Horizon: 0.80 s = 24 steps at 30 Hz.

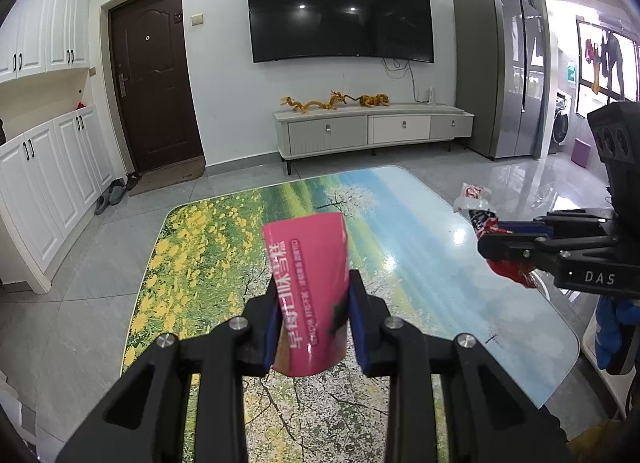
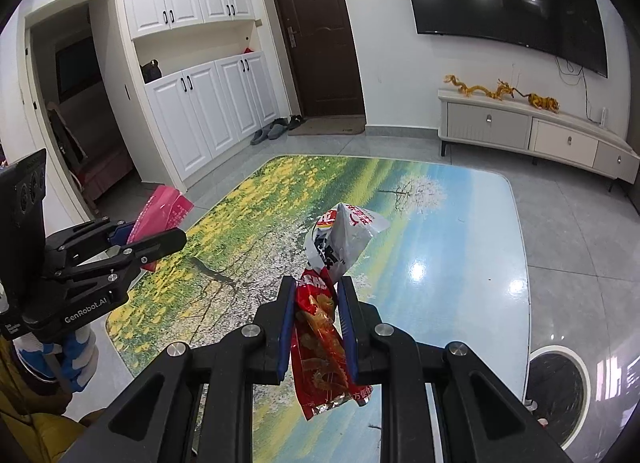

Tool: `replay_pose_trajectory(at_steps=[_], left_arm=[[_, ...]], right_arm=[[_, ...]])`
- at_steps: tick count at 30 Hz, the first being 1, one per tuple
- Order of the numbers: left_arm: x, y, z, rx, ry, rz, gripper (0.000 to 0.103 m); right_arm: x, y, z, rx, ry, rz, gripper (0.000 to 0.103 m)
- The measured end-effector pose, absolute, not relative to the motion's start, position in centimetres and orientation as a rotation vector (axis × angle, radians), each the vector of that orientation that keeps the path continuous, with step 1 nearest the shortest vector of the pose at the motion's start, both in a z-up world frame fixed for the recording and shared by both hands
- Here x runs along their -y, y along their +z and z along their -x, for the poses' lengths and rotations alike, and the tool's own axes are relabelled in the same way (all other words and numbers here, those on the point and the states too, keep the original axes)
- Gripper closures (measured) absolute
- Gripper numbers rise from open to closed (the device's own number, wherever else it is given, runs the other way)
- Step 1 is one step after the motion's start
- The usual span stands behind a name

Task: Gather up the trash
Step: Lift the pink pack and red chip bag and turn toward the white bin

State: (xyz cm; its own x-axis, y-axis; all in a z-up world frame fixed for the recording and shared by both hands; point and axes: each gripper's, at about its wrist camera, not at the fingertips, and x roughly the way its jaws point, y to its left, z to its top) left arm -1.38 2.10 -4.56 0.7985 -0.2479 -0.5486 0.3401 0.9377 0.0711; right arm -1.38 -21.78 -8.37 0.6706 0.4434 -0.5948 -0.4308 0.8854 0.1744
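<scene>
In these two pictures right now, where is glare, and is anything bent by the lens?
Left wrist view: ceiling lights glare on the table and reflect in the television; its edges bow. Right wrist view: a bright spot on the table, the door leans, corners are dark.

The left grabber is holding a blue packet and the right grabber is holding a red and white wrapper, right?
Not quite. The packet in the left grabber is pink, not blue; the left wrist view shows it. The right grabber does hold a red and white wrapper.
</scene>
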Motion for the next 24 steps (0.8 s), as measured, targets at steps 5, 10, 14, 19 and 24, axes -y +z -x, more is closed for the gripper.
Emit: replay_pose_trajectory(at_steps=[5, 10, 14, 19, 24], left_arm=[[-2.1, -4.0, 2.5, -0.54, -0.308, -0.181, 0.075], [-1.9, -3.2, 3.5, -0.516, -0.293, -0.19, 0.075], [-1.6, -2.8, 3.6, -0.509, -0.282, -0.203, 0.075], [-0.7, -2.7, 3.3, -0.519, -0.259, -0.227, 0.075], [0.4, -2.6, 3.0, -0.532, -0.227, -0.25, 0.075]], right_arm=[[22.0, -7.8, 2.4, -0.655, 0.498, -0.017, 0.083], [22.2, -7.2, 3.2, -0.631, 0.507, -0.012, 0.083], [22.8, -7.0, 3.6, -0.615, 0.512, -0.018, 0.083], [23.9, -7.3, 3.4, -0.609, 0.516, -0.046, 0.083], [24.9, -7.8, 3.1, -0.603, 0.532, -0.085, 0.083]])
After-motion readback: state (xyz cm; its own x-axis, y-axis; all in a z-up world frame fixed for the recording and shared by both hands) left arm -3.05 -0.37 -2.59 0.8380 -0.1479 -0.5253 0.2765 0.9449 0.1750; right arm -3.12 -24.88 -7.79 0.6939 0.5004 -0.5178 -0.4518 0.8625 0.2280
